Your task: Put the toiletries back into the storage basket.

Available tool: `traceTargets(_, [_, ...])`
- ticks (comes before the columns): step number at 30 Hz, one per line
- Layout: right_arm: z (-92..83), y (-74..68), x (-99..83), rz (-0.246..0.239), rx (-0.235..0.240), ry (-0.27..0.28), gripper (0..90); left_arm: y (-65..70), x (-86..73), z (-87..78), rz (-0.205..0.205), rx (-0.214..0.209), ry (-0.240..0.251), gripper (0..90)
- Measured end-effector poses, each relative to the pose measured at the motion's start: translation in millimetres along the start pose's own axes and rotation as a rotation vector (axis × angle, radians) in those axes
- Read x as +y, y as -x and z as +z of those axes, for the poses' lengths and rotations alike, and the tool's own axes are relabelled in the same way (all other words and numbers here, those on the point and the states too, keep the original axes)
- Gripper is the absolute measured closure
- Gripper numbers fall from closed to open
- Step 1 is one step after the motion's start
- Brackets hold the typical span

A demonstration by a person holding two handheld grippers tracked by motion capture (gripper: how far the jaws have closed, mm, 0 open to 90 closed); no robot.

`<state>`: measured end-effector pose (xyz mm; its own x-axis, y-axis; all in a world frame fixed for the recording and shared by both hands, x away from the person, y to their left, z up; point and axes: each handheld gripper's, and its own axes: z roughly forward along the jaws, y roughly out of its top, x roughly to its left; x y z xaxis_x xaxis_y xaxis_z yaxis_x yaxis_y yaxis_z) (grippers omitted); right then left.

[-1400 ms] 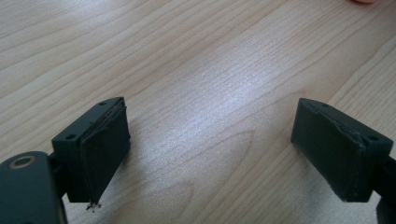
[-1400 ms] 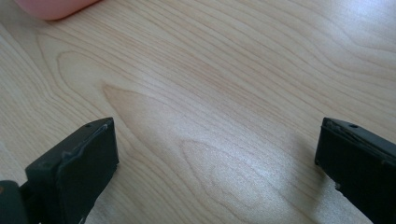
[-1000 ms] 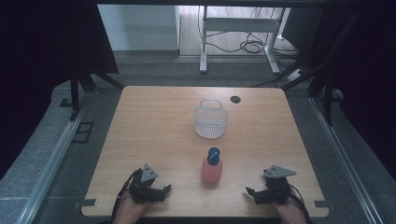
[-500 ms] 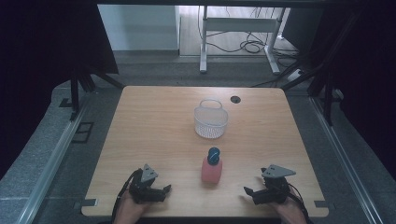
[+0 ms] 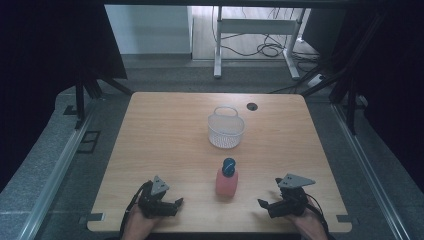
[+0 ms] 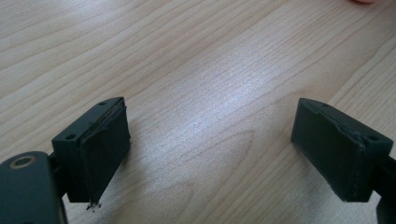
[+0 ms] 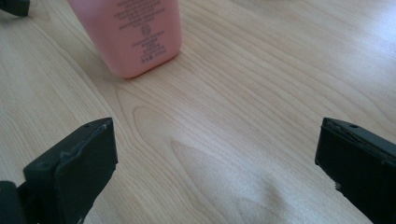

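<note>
**A:** So how far along is this? Looks like nothing's been picked up yet.

**B:** Yeah, I'd say it's right at the start. The pink bottle with the blue cap stands upright on the surface, untouched, at about 6 o'clock from the basket and well apart from it. The basket looks empty as far as I can tell. The whole job is still left, I reckon: grab the bottle, and probably drop it in the basket.

**A:** And the jaws?

**B:** Wide apart on both, holding nothing. Left gripper sits around 8 o'clock from the bottle, right gripper around 4 o'clock. The right one points at the bottle.

**A:** Count?

**B:** One bottle, one basket, two grippers, plus one small dark round thing near the surface's far edge.
</note>
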<state>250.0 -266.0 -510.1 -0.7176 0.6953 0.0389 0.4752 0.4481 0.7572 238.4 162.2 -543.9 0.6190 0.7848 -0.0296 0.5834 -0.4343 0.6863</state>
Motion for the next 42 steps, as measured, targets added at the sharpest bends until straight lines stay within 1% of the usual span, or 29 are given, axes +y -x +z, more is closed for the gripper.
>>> traceTargets(3, [-0.4,-0.3,3.0,-0.006,-0.001,0.000,0.0,0.0,0.0,0.0,0.000,0.000,0.000,11.1])
traceTargets(8, [0.4,-2.5,10.4,-0.013,0.014,0.006,0.0,0.0,0.0,0.0,0.000,0.000,0.000,11.1])
traceTargets(13, [1.0,-4.3,17.6,-0.030,0.010,0.004,0.0,0.0,0.0,0.0,0.000,0.000,0.000,11.1])
traceTargets(20, [0.4,-5.2,26.3,-0.039,0.011,0.010,0.0,0.0,0.0,0.0,0.000,0.000,0.000,11.1])
traceTargets(24, [1.0,-5.7,32.1,-0.040,0.031,0.022,0.0,0.0,0.0,-0.1,0.000,0.001,0.000,11.2])
traceTargets(30, [2.9,-7.5,40.6,-0.053,0.043,0.029,0.0,0.1,-0.1,-0.1,-0.001,0.001,0.000,11.1])
traceTargets(33, [3.1,-7.9,44.7,-0.050,0.050,0.046,0.0,0.1,-0.1,-0.1,-0.001,0.001,0.000,11.2])
traceTargets(36, [3.0,-7.5,48.8,-0.036,0.057,0.062,0.0,0.1,-0.2,-0.1,-0.002,0.001,0.002,11.2])
traceTargets(38, [3.0,-7.6,51.3,-0.022,0.062,0.065,0.0,0.1,-0.3,-0.1,-0.002,0.001,0.001,11.2])
traceTargets(42, [3.8,-8.9,56.1,-0.021,0.072,0.063,0.7,0.2,-0.3,-0.1,-0.003,0.002,0.002,11.2])
